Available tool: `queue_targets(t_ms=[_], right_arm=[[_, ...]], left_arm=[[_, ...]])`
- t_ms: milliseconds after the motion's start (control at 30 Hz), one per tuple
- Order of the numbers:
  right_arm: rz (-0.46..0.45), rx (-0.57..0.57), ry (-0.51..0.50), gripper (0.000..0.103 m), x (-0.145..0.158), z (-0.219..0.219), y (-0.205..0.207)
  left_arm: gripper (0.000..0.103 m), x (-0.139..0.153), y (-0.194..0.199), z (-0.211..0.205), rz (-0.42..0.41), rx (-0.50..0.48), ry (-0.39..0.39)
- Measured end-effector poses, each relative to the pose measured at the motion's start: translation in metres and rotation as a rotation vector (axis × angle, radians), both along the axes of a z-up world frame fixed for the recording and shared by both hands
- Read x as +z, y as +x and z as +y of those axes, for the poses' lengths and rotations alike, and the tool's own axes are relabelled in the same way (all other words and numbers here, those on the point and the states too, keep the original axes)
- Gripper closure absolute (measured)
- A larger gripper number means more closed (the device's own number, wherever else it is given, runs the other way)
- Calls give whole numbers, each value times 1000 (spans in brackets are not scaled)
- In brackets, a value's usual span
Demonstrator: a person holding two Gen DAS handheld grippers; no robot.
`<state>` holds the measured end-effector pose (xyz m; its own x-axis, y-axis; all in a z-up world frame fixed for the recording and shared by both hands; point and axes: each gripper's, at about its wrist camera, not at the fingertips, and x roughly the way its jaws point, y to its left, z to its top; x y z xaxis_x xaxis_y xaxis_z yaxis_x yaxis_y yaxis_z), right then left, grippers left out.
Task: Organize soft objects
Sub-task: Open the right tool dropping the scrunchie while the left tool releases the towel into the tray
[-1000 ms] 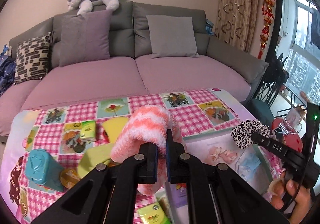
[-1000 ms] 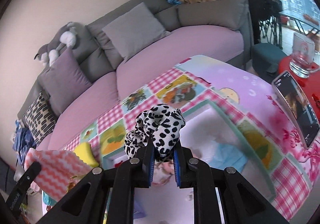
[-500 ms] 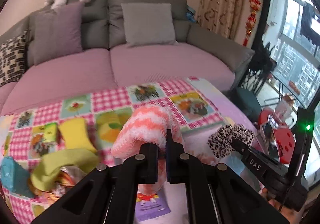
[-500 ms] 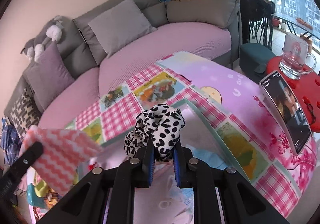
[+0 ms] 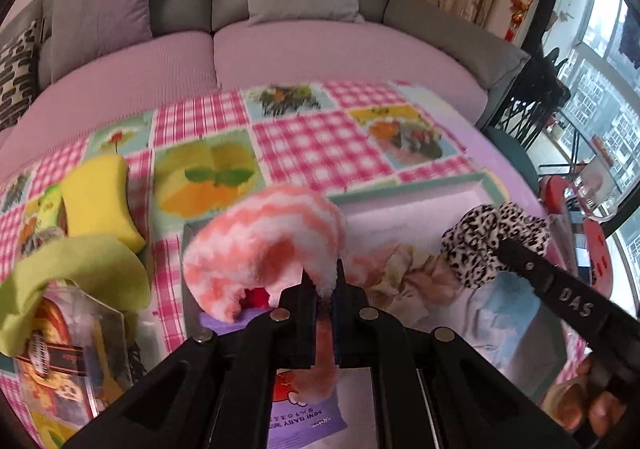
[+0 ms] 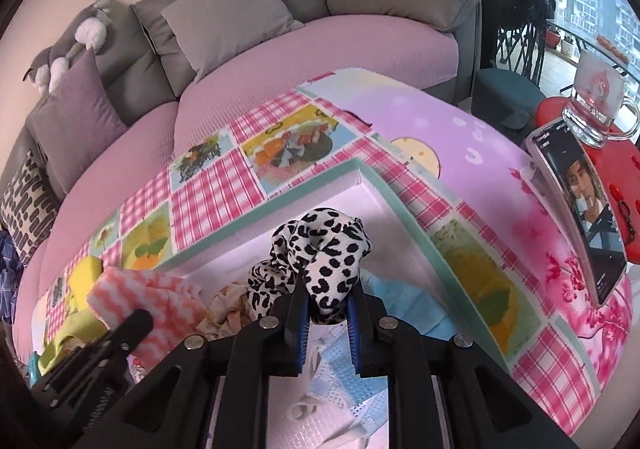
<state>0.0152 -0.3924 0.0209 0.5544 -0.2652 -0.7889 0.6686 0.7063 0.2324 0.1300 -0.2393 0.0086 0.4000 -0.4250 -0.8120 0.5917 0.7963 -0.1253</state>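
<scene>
My left gripper is shut on a fluffy pink-and-white striped sock and holds it over the left part of a shallow box with a mint-green rim. My right gripper is shut on a black-and-white leopard scrunchie and holds it over the same box. The sock also shows at the left of the right wrist view, and the scrunchie at the right of the left wrist view. Blue face masks and a beige cloth lie in the box.
A yellow sponge, a lime cloth and snack packets lie on the checked tablecloth at the left. A phone, a glass mug and a red stool are at the right. A sofa is behind.
Both grippers have moved forward and down over the box with their items. The sock now hangs low over the box's left part, and the scrunchie is closer to the box's inside.
</scene>
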Motion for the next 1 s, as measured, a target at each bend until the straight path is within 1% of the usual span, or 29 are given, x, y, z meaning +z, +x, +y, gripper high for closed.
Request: queue_targets(t_ms=[100, 233, 367, 500, 600, 633, 667, 700, 733, 767, 833, 867, 900, 933, 967, 1000], right_arm=[[26, 6, 7, 84, -6, 1, 4], [48, 8, 8, 83, -10, 2, 5], [47, 13, -15, 82, -3, 4, 3], [39, 14, -39, 71, 6, 5, 0], [38, 21, -52, 70, 12, 8, -3], [45, 23, -57, 67, 13, 9, -3], [49, 26, -60, 64, 14, 10, -4], [54, 30, -60, 58, 14, 10, -5], [57, 32, -59, 55, 15, 11, -6], [59, 36, -57, 55, 16, 13, -7], [62, 46, -61, 53, 19, 16, -9], [64, 51, -68, 52, 20, 17, -9], [66, 53, -71, 47, 21, 18, -10], [68, 55, -73, 44, 21, 18, -10], [70, 55, -73, 44, 22, 19, -11], [71, 55, -72, 44, 22, 19, -12]], left_arm=[[98, -17, 3, -1, 33, 8, 24], [98, -23, 4, 0, 41, 4, 35], [96, -17, 0, -1, 42, -21, 44], [96, 0, -3, -1, 31, -29, 57], [93, 10, -5, 2, 33, -14, 66], [91, 14, -6, 4, 28, -11, 66], [83, 17, -8, 6, 22, -8, 67], [70, 20, -8, 8, 19, -4, 66], [64, 23, -9, 10, 16, 2, 64], [55, 27, -10, 13, 15, 10, 62], [53, 32, -10, 17, 13, 19, 53], [50, 33, -10, 19, 15, 24, 52], [42, 35, -10, 21, 17, 33, 54], [38, 36, -10, 23, 17, 42, 58], [35, 38, -9, 27, 15, 58, 66], [35, 39, -9, 30, 12, 67, 71]])
